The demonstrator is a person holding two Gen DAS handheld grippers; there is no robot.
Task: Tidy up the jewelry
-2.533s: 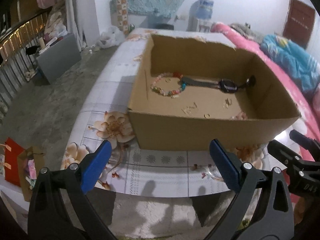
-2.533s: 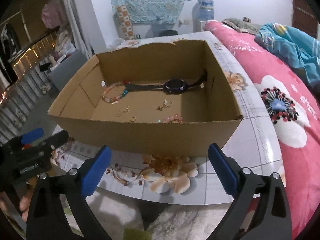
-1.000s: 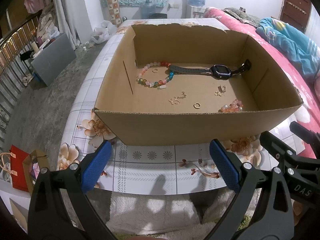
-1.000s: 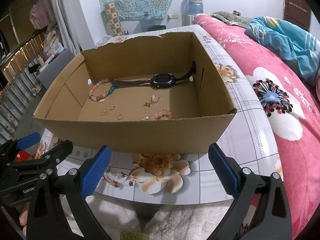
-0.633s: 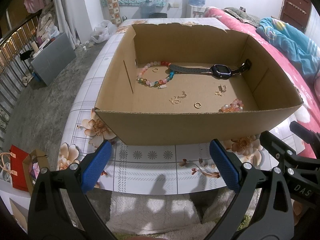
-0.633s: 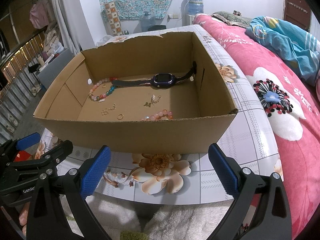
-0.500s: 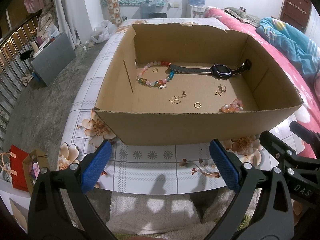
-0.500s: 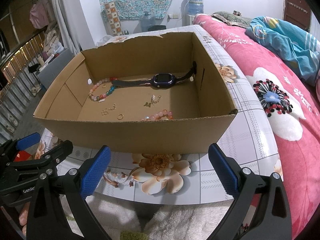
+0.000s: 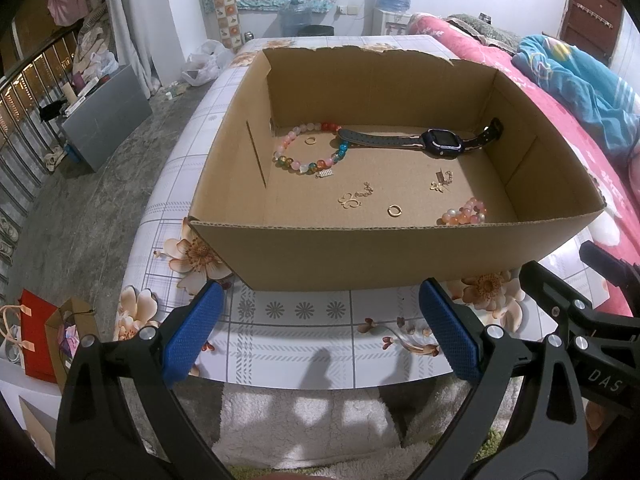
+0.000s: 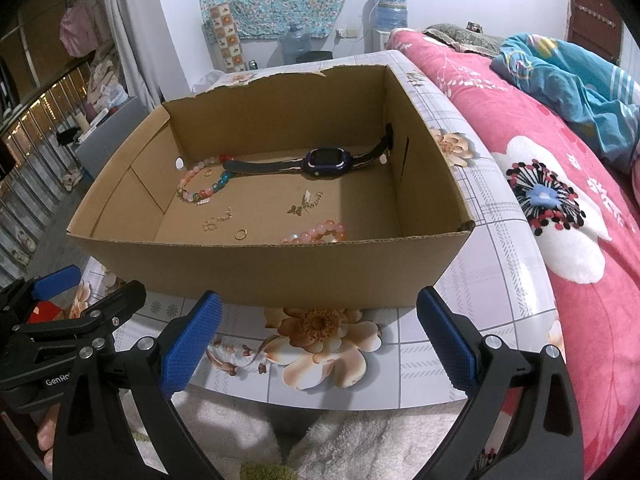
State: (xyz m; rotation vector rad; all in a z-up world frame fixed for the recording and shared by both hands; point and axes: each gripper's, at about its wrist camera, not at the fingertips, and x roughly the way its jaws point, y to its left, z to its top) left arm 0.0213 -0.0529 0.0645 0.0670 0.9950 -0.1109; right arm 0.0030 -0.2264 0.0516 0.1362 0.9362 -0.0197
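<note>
Inside the cardboard box [image 9: 360, 256] on the floral surface [image 9: 288, 320] lie a multicoloured bead bracelet [image 9: 308, 152], a dark watch [image 9: 442, 143], a pink bead bracelet [image 9: 464, 213], a gold ring [image 9: 394, 210] and small gold charms [image 9: 356, 196]. The left gripper [image 9: 320, 336] and right gripper [image 10: 318, 336] both gape wide, empty, before the box.

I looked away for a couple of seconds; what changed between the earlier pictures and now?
Both hand-held grippers, left and right, rose to look down into the cardboard box, then held steady. Nothing was gripped or released. The watch and bead bracelets stayed put.
</note>
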